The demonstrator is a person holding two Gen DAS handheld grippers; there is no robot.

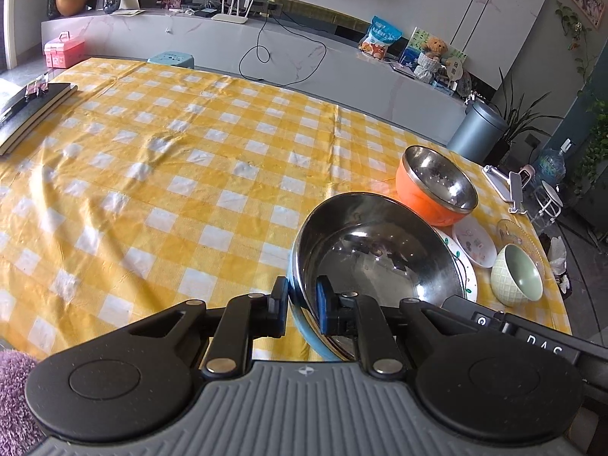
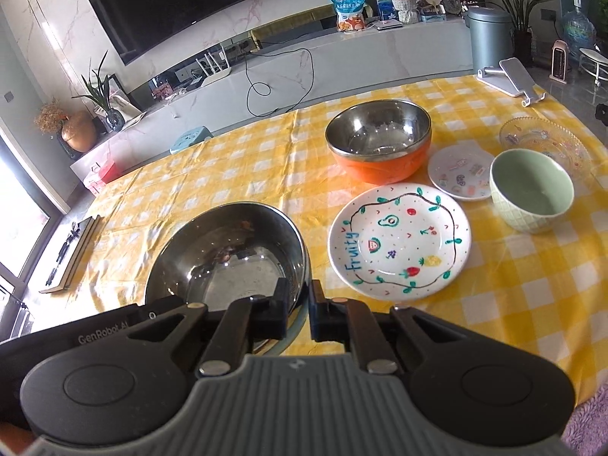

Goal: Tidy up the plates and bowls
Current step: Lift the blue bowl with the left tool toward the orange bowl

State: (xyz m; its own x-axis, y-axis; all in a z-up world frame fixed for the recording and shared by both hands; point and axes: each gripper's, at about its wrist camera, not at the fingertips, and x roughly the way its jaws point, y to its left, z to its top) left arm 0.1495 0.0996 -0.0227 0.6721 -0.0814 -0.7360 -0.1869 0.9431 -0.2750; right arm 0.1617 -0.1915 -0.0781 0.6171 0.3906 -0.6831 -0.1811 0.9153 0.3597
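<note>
Both grippers clamp the rim of the blue-walled steel bowl (image 1: 380,262): the left gripper (image 1: 303,309) on one side, the right gripper (image 2: 298,306) opposite. It sits beside the fruit-painted plate (image 2: 399,239), near the yellow-checked tablecloth's (image 1: 171,190) near edge.

marble wall (image 2: 235,11), wall-mounted tv (image 2: 182,3), low grey console (image 1: 228,43).

You're looking at a glossy steel bowl (image 2: 228,254), a shiny glazed plate (image 2: 399,239) and a creased checked tablecloth (image 1: 171,174).
</note>
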